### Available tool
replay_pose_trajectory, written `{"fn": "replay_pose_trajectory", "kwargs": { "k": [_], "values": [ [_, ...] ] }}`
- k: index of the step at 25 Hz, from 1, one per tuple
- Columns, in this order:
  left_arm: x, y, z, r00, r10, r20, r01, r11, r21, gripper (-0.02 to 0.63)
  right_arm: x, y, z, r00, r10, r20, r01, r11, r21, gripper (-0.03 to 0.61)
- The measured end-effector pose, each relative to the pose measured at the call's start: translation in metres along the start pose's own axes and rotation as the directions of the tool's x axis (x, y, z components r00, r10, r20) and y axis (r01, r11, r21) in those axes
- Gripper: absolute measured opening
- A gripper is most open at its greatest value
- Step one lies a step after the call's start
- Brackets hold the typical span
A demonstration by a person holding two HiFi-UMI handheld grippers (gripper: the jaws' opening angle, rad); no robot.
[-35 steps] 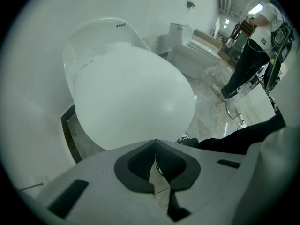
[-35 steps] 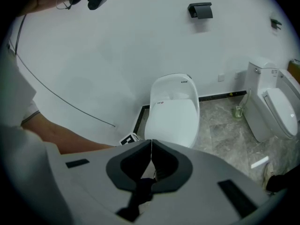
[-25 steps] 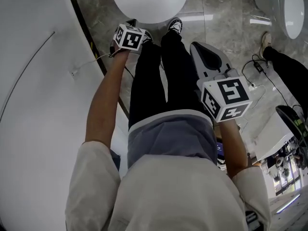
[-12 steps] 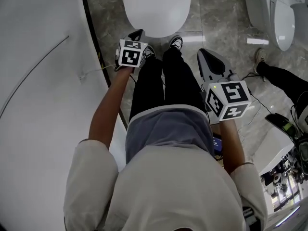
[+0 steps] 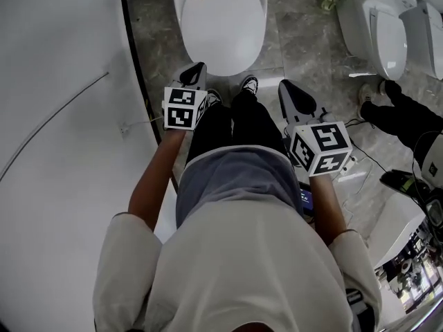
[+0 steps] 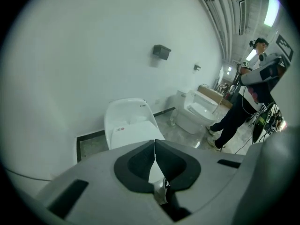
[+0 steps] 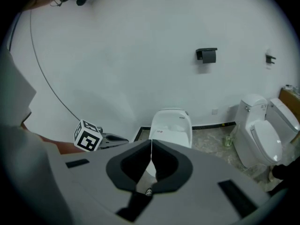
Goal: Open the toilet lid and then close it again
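Observation:
A white toilet (image 5: 220, 26) stands against the wall with its lid (image 5: 223, 37) down flat. In the left gripper view the toilet (image 6: 129, 125) lies just past the jaw tips, and in the right gripper view the toilet (image 7: 171, 125) shows ahead. My left gripper (image 5: 196, 69) hovers in the air short of the bowl's front left, jaws shut on nothing. My right gripper (image 5: 288, 88) hangs to the right of my legs, also shut and empty. Neither touches the toilet. The left gripper (image 7: 117, 138) shows in the right gripper view with its marker cube (image 7: 88, 136).
A second toilet (image 5: 387, 33) stands to the right, with another person's dark-clad legs (image 5: 401, 120) and cables beside it. A white curved wall (image 5: 55, 116) runs along the left. A dark holder (image 7: 206, 55) hangs on the wall above the toilet. The floor is grey marble tile.
Both grippers have risen, the left one more, and stay shut. More of the toilet and the far floor has come into the head view.

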State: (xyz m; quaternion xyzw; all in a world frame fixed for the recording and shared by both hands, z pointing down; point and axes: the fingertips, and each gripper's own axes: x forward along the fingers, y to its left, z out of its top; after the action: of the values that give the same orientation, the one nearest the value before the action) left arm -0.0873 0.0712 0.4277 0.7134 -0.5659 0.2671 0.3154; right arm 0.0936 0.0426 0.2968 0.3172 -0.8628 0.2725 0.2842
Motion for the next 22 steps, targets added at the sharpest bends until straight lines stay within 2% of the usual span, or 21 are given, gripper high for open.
{"fn": "replay_pose_trajectory", "kwargs": {
  "k": [4, 13, 18, 22],
  "values": [
    [-0.041, 0.001, 0.03, 0.996, 0.023, 0.089, -0.021, 1.0, -0.018, 0.009, -0.013, 0.01, 0.02, 0.999, -0.011, 0.052, 0.012, 1.0, -0.013, 0.011],
    [-0.12, -0.01, 0.068, 0.973, -0.006, 0.229, 0.024, 0.997, -0.075, 0.009, -0.034, 0.037, 0.043, 0.99, -0.03, 0.135, 0.032, 0.999, -0.01, 0.011],
    [-0.155, 0.004, 0.098, 0.941, 0.02, 0.338, 0.008, 0.997, -0.081, 0.009, -0.035, 0.052, 0.065, 0.984, -0.007, 0.178, 0.016, 0.999, -0.051, 0.009],
    [-0.186, 0.001, 0.113, 0.91, 0.052, 0.412, -0.032, 0.998, -0.055, 0.009, -0.046, 0.059, 0.068, 0.98, 0.014, 0.198, 0.003, 0.997, -0.082, 0.009]
  ]
}}
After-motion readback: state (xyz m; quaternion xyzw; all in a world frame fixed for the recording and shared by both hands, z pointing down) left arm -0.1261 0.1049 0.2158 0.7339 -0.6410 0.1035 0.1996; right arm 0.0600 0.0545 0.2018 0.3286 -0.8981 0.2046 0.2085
